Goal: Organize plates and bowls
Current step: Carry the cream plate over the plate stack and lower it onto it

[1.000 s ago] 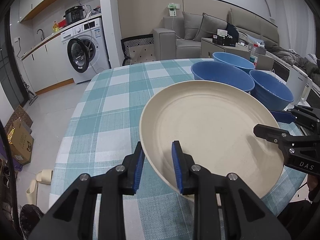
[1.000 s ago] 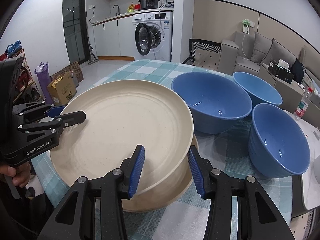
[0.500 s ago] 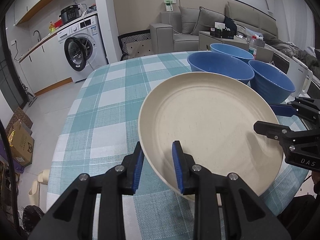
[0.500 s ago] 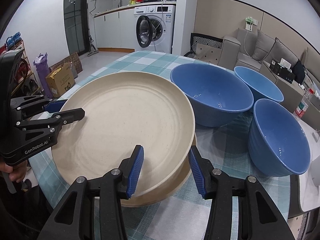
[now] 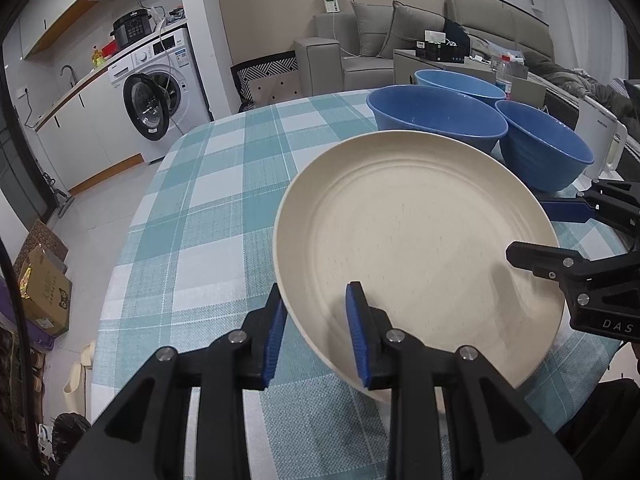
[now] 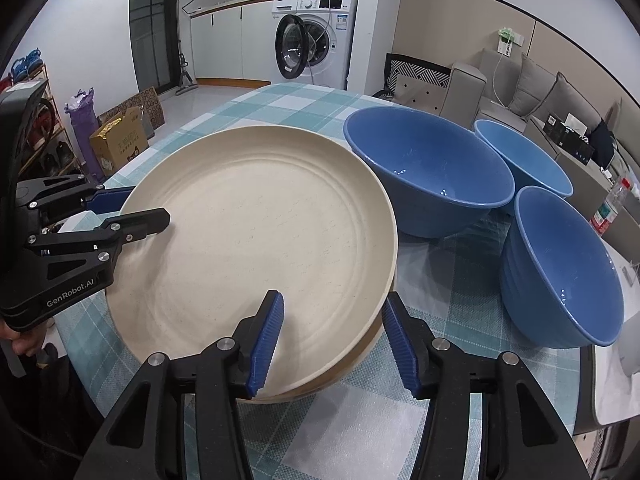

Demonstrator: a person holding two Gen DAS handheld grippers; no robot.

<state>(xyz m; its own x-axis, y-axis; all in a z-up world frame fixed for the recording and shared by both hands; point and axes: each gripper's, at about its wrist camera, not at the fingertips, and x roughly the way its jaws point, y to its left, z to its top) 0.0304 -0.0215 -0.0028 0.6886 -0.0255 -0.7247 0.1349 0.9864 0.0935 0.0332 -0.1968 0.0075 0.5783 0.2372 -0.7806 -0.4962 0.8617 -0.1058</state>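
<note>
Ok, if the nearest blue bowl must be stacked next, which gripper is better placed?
Right. The right gripper sits open at the side of the plate nearest that bowl; the left gripper is across the plate.

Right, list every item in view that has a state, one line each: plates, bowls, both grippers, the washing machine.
Top plate: tilted, rim straddled by both grippers.
Lower plate: lies flat under it on the table.
Three blue bowls: upright, empty, separate, not nested.
Left gripper: jaws astride the top plate's rim; contact unclear.
Right gripper: open, astride the rims, not pinching.
Washing machine: door open.
</note>
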